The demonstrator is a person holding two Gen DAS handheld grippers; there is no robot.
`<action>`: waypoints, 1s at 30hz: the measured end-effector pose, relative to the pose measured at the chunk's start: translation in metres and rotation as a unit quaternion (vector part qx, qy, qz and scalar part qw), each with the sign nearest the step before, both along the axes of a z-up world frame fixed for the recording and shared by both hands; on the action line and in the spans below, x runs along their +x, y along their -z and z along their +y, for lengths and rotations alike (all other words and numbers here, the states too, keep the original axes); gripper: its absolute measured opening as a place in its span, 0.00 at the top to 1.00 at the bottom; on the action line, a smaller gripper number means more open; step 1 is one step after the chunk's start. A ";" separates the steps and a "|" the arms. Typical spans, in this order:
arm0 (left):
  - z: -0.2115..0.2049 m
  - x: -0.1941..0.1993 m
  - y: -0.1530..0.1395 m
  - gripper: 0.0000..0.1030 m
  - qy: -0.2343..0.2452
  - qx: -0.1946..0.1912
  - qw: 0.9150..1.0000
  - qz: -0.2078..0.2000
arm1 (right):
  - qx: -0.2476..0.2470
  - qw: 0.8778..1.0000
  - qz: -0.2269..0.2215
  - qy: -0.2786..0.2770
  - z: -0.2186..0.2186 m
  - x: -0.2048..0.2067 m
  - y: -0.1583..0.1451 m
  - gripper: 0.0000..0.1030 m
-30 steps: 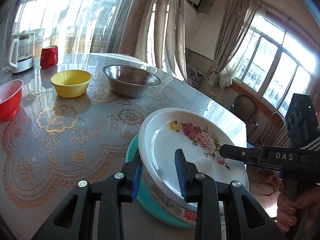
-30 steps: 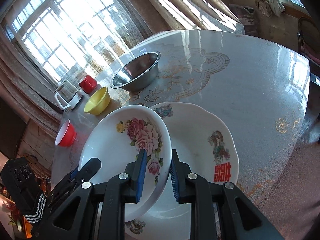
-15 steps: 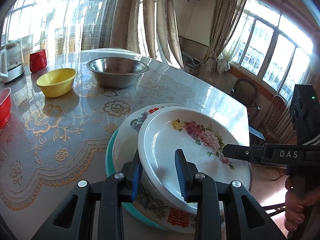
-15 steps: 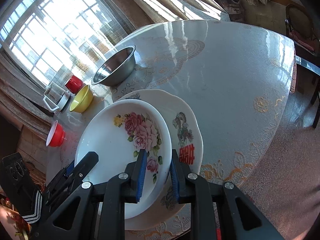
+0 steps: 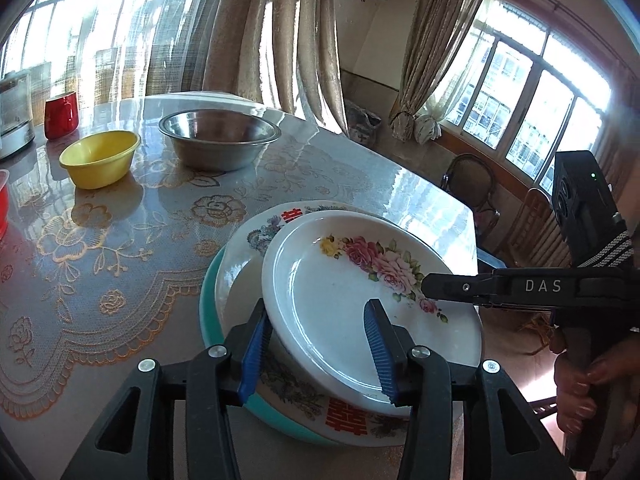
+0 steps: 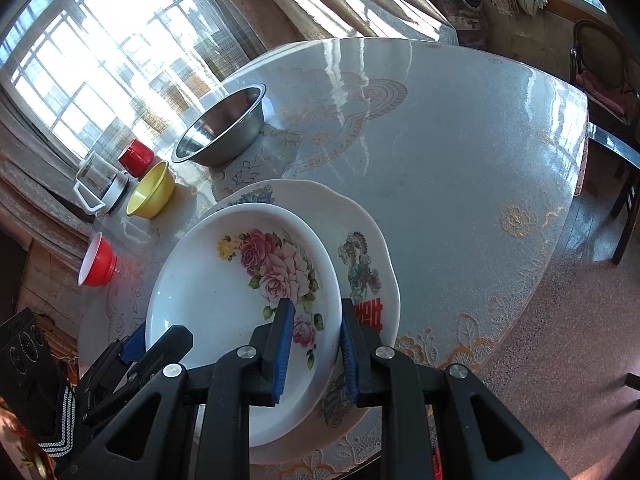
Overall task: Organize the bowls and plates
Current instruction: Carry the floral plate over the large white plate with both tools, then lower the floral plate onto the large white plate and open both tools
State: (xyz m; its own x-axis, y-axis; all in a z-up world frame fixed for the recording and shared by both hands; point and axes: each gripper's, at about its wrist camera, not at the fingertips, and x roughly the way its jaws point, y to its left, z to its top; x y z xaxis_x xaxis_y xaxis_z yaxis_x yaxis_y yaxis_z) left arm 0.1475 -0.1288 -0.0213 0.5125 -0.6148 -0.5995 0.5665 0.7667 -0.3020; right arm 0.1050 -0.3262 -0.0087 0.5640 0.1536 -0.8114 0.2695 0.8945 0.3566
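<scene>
Sunlit room with curtained windows; round table (image 5: 168,216) under a glossy lace-patterned cover. Near its front edge sits a stack: teal plate (image 5: 208,312) at the bottom, a scalloped plate with red characters (image 6: 360,216) on it, and a rose-patterned plate (image 5: 340,300) on top, slightly tilted. The left gripper (image 5: 316,350) straddles the rose plate's near rim; its jaws are opening, the pads no longer pressing. The right gripper (image 6: 314,350) pinches the opposite rim. Toward the far edge stand a steel bowl (image 5: 218,142), yellow bowl (image 5: 100,158), red bowl (image 6: 98,262), red mug (image 5: 60,114) and a kettle (image 6: 100,184).
</scene>
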 end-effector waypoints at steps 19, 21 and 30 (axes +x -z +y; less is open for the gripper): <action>0.012 -0.003 -0.007 0.66 0.000 0.029 0.999 -0.020 | -0.064 0.996 0.043 -0.049 0.019 0.022 0.004 0.78; 0.011 -0.003 -0.007 0.66 -0.003 0.029 0.999 -0.023 | -0.064 0.996 0.042 -0.047 0.019 0.021 0.004 0.78; 0.004 -0.009 -0.009 0.50 0.012 0.038 0.999 -0.034 | -0.132 0.989 0.040 -0.062 0.028 0.019 0.000 0.85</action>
